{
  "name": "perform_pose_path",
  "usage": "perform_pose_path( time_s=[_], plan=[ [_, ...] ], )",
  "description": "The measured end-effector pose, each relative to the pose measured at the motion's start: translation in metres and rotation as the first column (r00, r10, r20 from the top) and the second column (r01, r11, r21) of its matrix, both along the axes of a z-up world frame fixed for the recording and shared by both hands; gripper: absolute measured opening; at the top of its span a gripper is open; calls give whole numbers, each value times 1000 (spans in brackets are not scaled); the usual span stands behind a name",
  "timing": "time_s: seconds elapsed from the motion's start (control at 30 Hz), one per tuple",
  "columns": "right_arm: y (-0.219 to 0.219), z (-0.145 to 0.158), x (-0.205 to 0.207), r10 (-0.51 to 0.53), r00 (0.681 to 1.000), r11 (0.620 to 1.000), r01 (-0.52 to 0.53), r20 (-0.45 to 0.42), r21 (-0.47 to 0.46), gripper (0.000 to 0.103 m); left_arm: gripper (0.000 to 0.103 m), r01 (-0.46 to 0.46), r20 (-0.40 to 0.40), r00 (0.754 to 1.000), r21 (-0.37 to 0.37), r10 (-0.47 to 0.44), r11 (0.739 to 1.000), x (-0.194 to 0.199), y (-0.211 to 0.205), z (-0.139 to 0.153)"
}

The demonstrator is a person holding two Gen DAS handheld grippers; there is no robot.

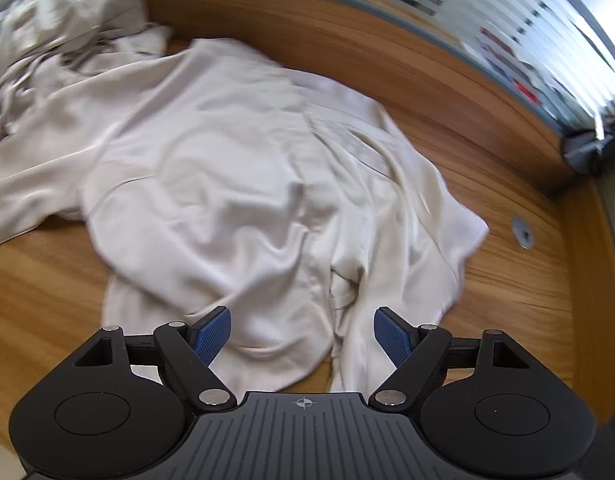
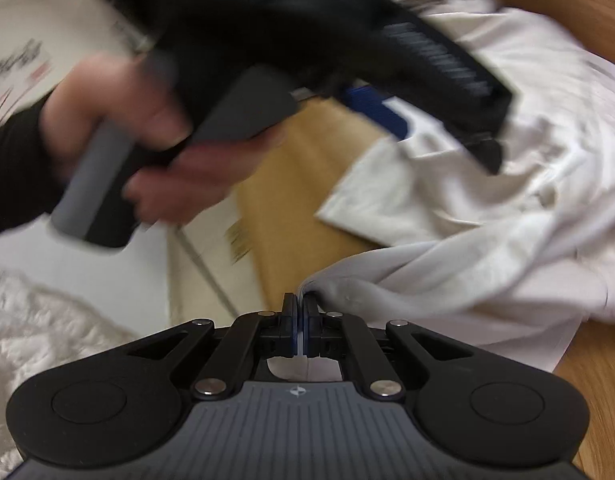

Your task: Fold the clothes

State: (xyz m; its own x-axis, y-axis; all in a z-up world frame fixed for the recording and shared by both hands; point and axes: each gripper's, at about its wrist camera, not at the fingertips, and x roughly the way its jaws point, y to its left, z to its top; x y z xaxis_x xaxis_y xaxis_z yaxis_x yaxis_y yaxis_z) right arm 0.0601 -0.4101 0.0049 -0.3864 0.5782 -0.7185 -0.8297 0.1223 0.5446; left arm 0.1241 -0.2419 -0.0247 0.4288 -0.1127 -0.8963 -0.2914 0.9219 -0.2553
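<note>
Right wrist view: right gripper (image 2: 300, 312) pinches the cream garment's (image 2: 447, 264) edge at lower centre; left gripper (image 1: 302, 330) gapes wide, empty.

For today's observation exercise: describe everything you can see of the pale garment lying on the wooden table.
The pale garment is cream, smooth, thin-looking cloth, crumpled and unfolded, spread across the wooden table beside a heap of similar clothes. The right gripper is shut on a bunched edge; the left gripper is open above its near hem.
</note>
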Motion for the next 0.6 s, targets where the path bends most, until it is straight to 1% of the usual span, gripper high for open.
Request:
perform_pose_path(
  time_s=[0.03,0.1,0.13,0.17,0.23,0.3,0.37,0.43,0.5,0.6],
  plan=[
    [2,2,-2,17,1000,1000,-17,6,-1,8,81,-13,-3,1000,1,13,1000,-1,4,-1],
    [-1,9,2,1,999,1000,-1,32,2,15,81,-33,-7,999,3,33,999,-2,10,-2],
    [-6,12,7,-22,999,1000,22,42,3,23,81,-41,-8,999,3,41,999,-2,12,-2],
    [-11,16,13,-47,998,999,47,52,5,29,81,-44,-9,999,3,44,999,0,13,-3],
    [-27,24,30,-125,990,992,125,65,7,30,81,-39,-6,999,3,39,999,5,11,-4],
    [-45,32,49,-214,974,977,214,80,6,31,81,-23,2,1000,2,23,1000,10,7,-4],
    [-66,37,67,-294,949,955,296,115,-1,31,81,1,12,1000,3,-1,1000,18,-3,-5],
    [-86,39,86,-369,914,927,375,170,-9,34,81,34,13,999,0,-34,999,28,-14,-8],
    [-105,35,106,-436,872,891,454,220,-33,35,81,70,17,997,-1,-70,998,40,-26,-12],
    [-130,26,135,-527,806,825,561,272,-65,35,81,113,34,993,24,-114,993,60,-44,-18]
  ],
)
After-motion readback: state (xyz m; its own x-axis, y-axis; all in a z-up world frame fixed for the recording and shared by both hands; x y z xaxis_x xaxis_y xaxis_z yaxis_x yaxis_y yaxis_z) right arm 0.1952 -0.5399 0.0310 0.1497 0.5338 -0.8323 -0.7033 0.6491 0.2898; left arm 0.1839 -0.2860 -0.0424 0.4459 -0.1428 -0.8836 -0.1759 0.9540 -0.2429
